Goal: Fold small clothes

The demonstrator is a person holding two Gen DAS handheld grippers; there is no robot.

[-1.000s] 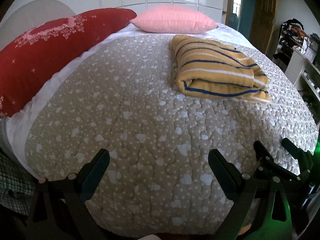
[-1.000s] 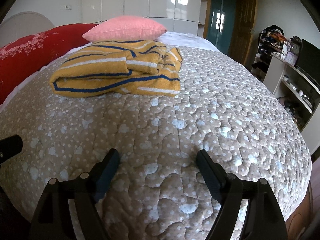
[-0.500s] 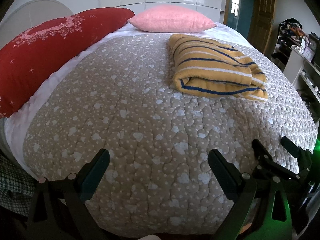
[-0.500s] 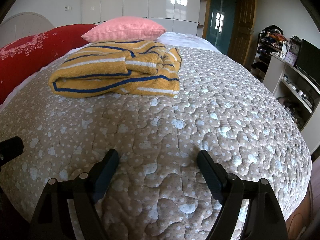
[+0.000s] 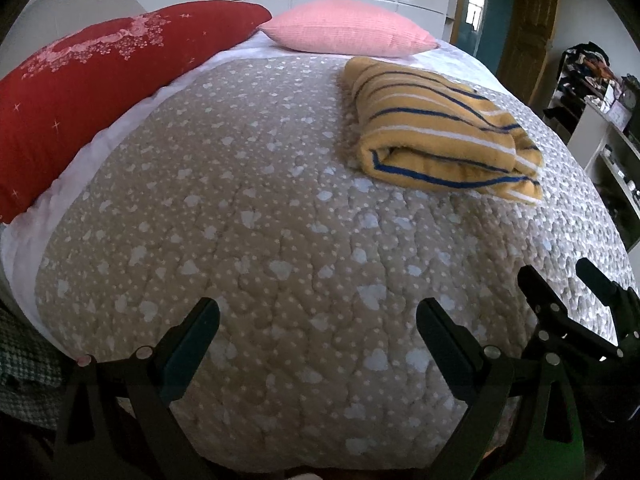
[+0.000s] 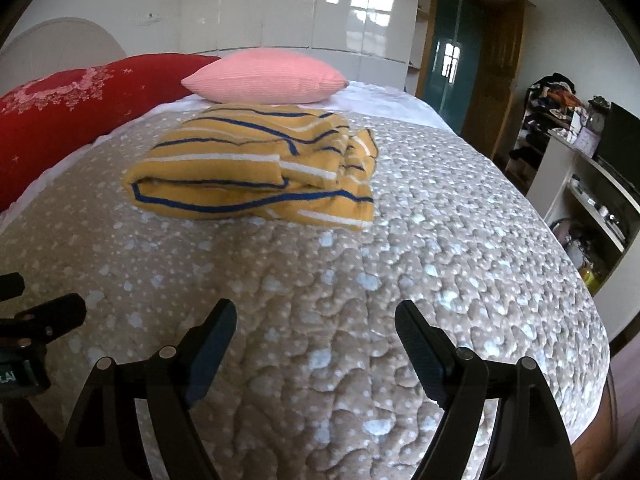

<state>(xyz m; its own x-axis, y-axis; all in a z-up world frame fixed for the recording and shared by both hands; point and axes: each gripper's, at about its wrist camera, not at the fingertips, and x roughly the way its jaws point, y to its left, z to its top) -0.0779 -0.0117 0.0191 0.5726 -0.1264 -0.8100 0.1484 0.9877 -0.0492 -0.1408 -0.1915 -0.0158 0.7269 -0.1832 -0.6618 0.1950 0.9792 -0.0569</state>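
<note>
Sweater (image 6: 256, 172) folded; inner layers hidden by folds.

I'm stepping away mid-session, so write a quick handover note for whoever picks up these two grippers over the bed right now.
Left gripper: fingers open, nothing between them, above the near part of the quilt.
Right gripper: open and empty too, beside the left one.
Yellow striped garment: lies folded in a bundle on the quilt, in front of the pink pillow, apart from both grippers.
Done: that piece looks folded.
Left: no other clothes show; check the loose right-hand end of the bundle.
</note>
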